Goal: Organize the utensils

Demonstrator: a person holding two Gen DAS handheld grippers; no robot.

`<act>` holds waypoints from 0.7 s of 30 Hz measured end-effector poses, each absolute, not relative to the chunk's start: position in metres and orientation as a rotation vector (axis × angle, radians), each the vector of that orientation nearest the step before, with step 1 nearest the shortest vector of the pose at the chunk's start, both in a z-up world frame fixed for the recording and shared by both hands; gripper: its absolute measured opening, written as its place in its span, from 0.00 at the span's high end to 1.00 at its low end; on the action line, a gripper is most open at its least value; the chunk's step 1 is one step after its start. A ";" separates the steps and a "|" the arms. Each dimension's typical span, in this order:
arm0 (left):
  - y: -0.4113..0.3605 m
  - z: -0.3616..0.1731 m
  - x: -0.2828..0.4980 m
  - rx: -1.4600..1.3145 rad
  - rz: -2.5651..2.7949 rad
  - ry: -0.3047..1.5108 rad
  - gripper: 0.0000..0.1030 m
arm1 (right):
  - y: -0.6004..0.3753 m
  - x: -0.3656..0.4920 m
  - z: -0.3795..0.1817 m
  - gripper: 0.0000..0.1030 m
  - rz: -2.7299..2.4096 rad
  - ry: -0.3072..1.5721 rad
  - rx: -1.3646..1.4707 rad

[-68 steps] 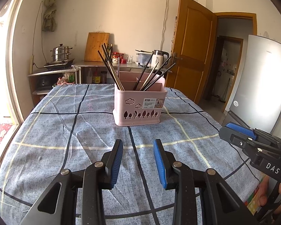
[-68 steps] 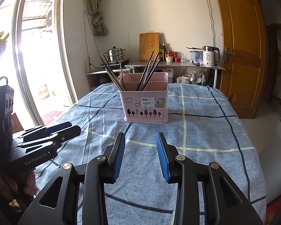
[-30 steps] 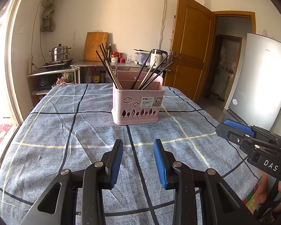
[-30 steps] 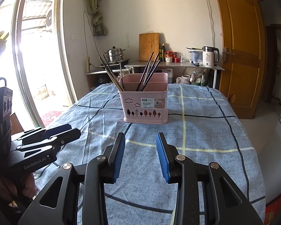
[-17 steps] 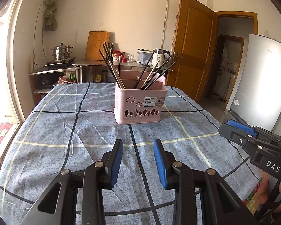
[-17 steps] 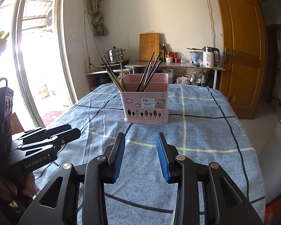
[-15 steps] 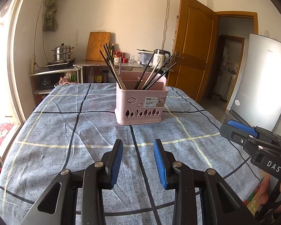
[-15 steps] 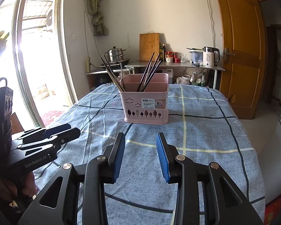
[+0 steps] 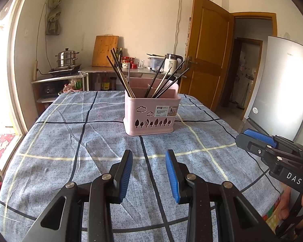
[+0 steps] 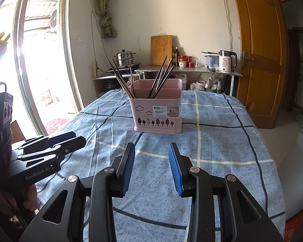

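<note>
While both grippers hover over the checked tablecloth [image 9: 74, 141], the left gripper [image 9: 148, 173] and right gripper [image 10: 151, 168] show parted jaws with nothing between them. The pink utensil basket [image 9: 151, 115], bearing upright chopsticks [image 9: 121, 74], stands well beyond the fingertips, ahead.

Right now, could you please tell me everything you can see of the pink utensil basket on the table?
The pink utensil basket looks like plastic, a box with rounded corners, cut-out clouds and a row of tree shapes on its front, plus a label reading BASKET. Dividers split its inside. It stands upright on the blue checked tablecloth, beyond both grippers, which do not touch it. Dark chopsticks lean out of it in two fanned bunches.
</note>
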State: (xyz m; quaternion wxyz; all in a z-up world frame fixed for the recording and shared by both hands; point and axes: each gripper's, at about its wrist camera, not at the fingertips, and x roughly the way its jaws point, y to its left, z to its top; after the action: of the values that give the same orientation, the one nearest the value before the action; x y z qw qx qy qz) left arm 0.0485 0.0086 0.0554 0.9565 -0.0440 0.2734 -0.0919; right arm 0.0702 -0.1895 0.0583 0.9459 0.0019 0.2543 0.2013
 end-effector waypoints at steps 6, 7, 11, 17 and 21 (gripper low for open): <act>0.009 0.055 0.048 -0.085 -0.186 0.553 0.68 | -0.189 0.070 0.060 0.66 0.411 0.521 0.000; 0.008 0.055 0.048 -0.080 -0.182 0.553 0.68 | -0.189 0.070 0.060 0.66 0.413 0.523 -0.001; 0.008 0.054 0.048 -0.075 -0.168 0.552 0.68 | -0.191 0.070 0.061 0.66 0.417 0.521 -0.003; 0.010 0.054 0.047 -0.080 -0.165 0.552 0.68 | -0.192 0.071 0.060 0.66 0.416 0.524 -0.006; 0.011 0.054 0.047 -0.085 -0.166 0.548 0.68 | -0.191 0.069 0.061 0.66 0.418 0.522 -0.008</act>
State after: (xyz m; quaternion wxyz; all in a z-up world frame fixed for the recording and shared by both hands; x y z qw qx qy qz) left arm 0.0468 0.0110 0.0537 0.9584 -0.0420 0.2704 -0.0818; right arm 0.0691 -0.1906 0.0608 0.9446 -0.0040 0.2560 0.2053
